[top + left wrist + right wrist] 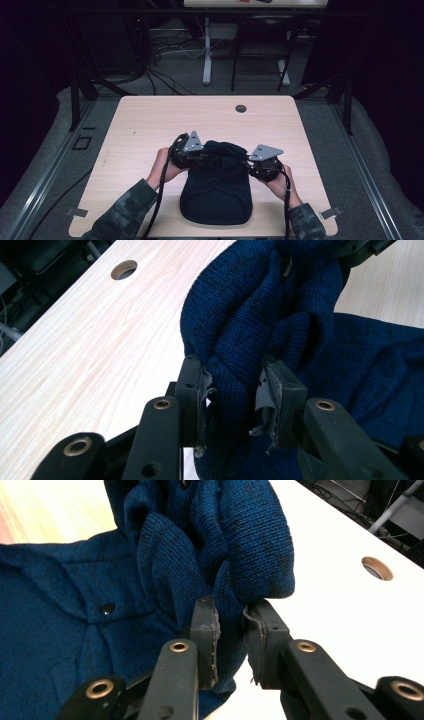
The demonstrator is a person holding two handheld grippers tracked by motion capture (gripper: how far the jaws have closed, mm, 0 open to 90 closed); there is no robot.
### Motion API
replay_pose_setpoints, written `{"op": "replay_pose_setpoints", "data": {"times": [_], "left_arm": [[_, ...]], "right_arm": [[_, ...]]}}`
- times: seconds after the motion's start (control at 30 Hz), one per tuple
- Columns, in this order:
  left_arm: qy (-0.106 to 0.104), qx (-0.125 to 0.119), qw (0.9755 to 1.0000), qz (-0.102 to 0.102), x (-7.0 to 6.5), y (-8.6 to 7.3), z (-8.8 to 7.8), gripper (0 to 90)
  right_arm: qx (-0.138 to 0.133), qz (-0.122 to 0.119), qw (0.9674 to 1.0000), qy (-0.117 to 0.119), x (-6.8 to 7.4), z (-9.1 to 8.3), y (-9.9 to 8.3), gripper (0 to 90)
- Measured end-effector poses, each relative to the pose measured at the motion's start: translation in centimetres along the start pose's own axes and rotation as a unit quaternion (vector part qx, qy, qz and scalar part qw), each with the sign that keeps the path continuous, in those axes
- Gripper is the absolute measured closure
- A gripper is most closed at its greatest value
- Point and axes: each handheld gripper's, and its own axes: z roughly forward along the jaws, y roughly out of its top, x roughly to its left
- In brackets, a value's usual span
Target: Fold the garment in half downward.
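- A dark blue knit sweater [216, 192] lies on the near middle of the light wood table [150, 120].
- Its far end is bunched up and lifted off the table, between the two claws.
- The left claw [235, 390] is almost closed and pinches a thick fold of the blue knit at the left side of the bunch.
- The right claw [231, 625] is almost closed too, and it pinches a fold at the right side of the bunch.
- In the high view, the left claw [200, 156] and right claw [246, 161] face each other with the lifted cloth between them.
- The near part of the sweater lies flat on the table.
- A small dark snap button [106, 609] sits on the flat part.
- A round hole [241, 108] is in the table's far side, well apart from the sweater.
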Motion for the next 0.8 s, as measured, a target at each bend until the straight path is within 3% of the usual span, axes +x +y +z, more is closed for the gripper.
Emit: {"op": "replay_pose_setpoints", "data": {"times": [0.23, 0.8], "left_arm": [[-0.005, -0.001, 1.0000, 0.005, -0.6, -0.3, -0.2, 64.5], [-0.017, -0.017, 0.9997, -0.008, -1.8, -2.2, -0.8, 64.6]], "right_arm": [[0.002, 0.003, 1.0000, 0.004, 0.3, -0.1, -0.8, 74.5], [0.010, -0.012, 0.9998, 0.012, 1.7, -0.7, -1.5, 76.8]]}}
